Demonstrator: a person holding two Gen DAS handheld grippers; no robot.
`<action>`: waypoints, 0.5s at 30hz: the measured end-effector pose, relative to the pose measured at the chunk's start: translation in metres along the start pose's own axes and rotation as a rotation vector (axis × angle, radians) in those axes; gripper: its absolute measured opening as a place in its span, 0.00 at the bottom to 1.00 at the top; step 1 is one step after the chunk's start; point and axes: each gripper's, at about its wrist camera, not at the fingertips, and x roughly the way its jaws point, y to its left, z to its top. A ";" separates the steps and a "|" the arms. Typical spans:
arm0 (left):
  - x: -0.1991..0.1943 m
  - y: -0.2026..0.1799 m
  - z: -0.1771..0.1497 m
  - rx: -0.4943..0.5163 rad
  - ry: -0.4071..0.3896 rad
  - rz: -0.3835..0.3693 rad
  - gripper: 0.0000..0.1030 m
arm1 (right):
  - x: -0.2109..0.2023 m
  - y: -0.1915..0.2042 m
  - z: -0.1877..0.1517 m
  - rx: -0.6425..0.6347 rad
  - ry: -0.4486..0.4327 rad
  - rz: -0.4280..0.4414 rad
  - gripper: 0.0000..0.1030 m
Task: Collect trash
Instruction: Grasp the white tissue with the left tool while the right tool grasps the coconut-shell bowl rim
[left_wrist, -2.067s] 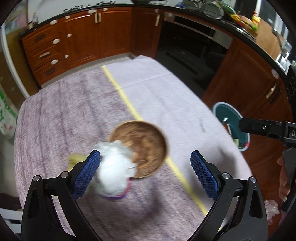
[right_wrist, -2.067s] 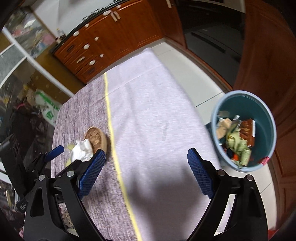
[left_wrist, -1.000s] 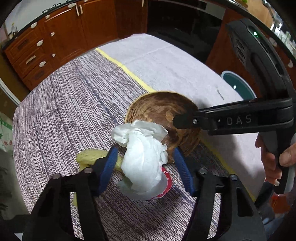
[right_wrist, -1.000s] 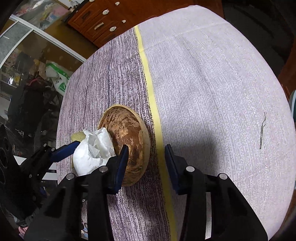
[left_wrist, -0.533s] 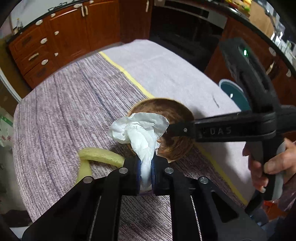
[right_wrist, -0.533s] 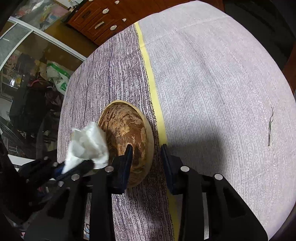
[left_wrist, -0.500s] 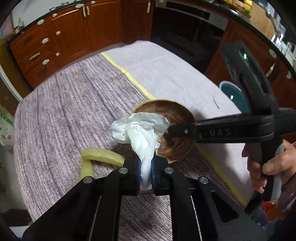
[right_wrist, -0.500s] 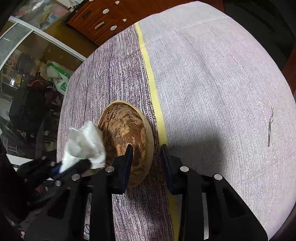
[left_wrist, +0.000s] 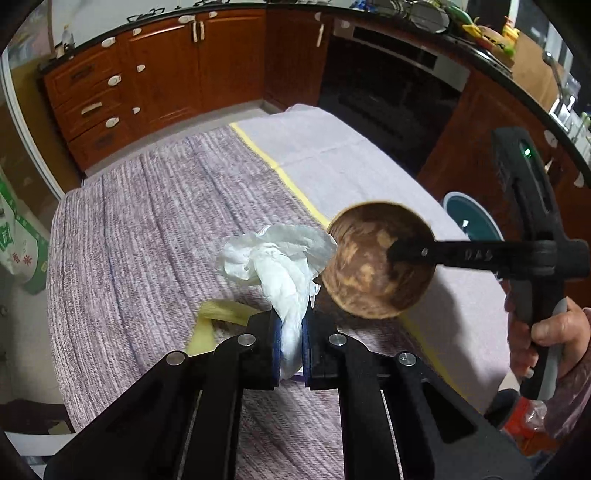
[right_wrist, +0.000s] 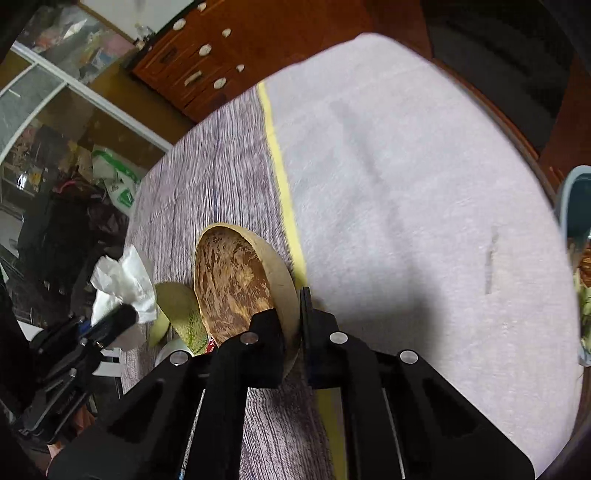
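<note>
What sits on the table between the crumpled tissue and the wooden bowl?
In the right wrist view, a yellow-green melon rind lies on the tablecloth between the tissue and the wooden bowl.

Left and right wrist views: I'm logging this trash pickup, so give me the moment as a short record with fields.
left gripper: shut on the crumpled white tissue
right gripper: shut on the rim of the wooden bowl, which is tilted
peel: yellow-green melon peel lying on the tablecloth beside the bowl
surface: purple and pale tablecloth with a yellow stripe
bin: teal trash bin on the floor past the table edge
person: hand on the right gripper's handle
</note>
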 end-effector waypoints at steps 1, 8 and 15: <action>0.000 -0.004 0.000 0.002 0.000 -0.004 0.08 | -0.006 -0.003 0.000 0.003 -0.011 -0.004 0.07; 0.001 -0.044 0.005 0.051 -0.002 -0.047 0.09 | -0.048 -0.026 -0.005 0.028 -0.074 -0.037 0.07; 0.008 -0.097 0.014 0.127 -0.001 -0.095 0.09 | -0.099 -0.067 -0.015 0.076 -0.154 -0.079 0.07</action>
